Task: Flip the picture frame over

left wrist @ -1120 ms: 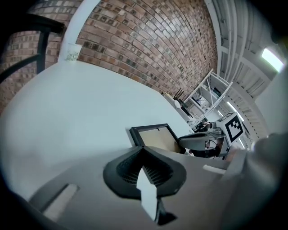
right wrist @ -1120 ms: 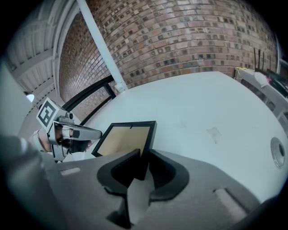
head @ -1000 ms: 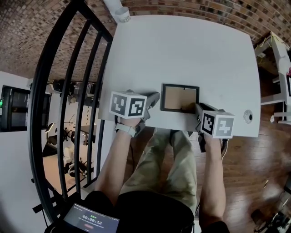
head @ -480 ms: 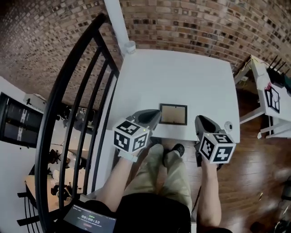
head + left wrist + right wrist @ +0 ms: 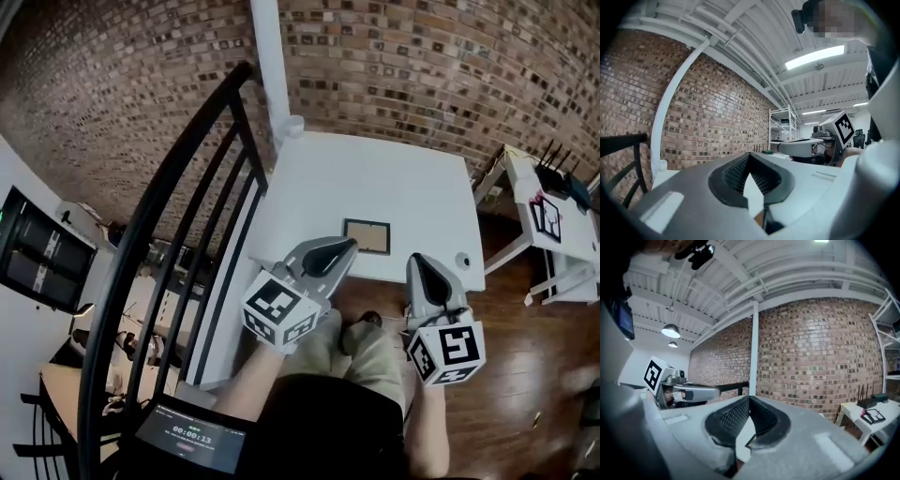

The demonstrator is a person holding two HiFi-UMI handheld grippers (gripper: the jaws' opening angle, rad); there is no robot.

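Note:
The picture frame [image 5: 367, 236] lies flat near the front edge of the white table [image 5: 375, 178], its brown backing up inside a dark border. Both grippers hang well above and in front of it, pointing about level toward the brick wall. My left gripper [image 5: 349, 243] [image 5: 750, 154] is shut, tips together, with nothing between them. My right gripper [image 5: 415, 260] [image 5: 750, 398] is also shut and empty. Each gripper view shows the other one: the right gripper [image 5: 806, 147] and the left gripper [image 5: 693, 392]. A dark corner of the frame [image 5: 750, 442] shows below the right jaws.
A black stair railing [image 5: 169, 216] runs along the table's left side. A white pillar [image 5: 272, 66] stands against the brick wall. A small white cup [image 5: 293, 127] sits at the table's far left corner, a round object [image 5: 461, 260] near its right front. Another white table [image 5: 544, 220] stands right.
Both grippers rose from the table's front edge, away from the frame. The right gripper left the frame's near right corner. The head camera lifted too, so the table looks smaller and farther.

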